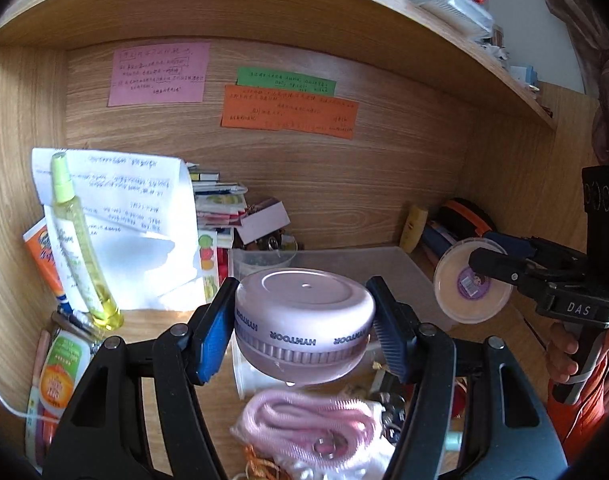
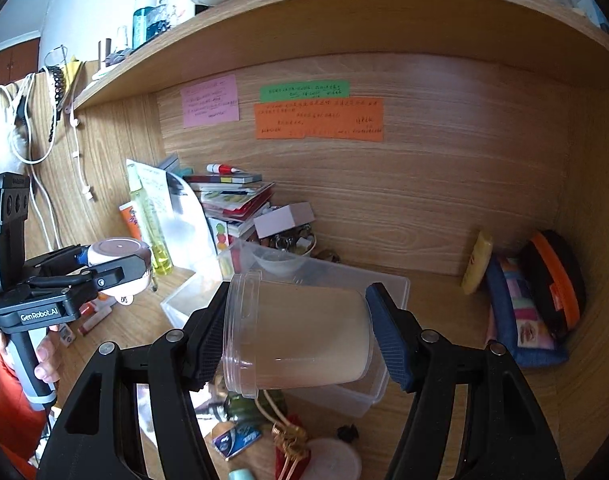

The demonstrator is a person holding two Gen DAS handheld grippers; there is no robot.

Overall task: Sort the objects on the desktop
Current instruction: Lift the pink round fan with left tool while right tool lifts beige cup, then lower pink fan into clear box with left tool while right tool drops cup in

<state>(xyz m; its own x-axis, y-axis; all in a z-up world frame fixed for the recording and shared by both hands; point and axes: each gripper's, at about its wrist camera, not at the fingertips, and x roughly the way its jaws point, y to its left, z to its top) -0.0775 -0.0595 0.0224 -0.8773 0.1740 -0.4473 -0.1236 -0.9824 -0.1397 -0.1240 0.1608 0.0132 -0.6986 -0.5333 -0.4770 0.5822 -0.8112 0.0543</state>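
My left gripper is shut on a round pink HYNTOOR device and holds it above the desk, in front of a clear plastic bin. It also shows at the left of the right wrist view. My right gripper is shut on a clear jar of beige cream, held on its side over the clear bin. The jar also shows in the left wrist view, its bottom facing the camera, to the right of the bin.
A yellow spray bottle, papers and stacked books stand at the back left. A yellow tube and pouches lie at the back right. A pink coiled cord and small clutter lie near the front. A shelf hangs overhead.
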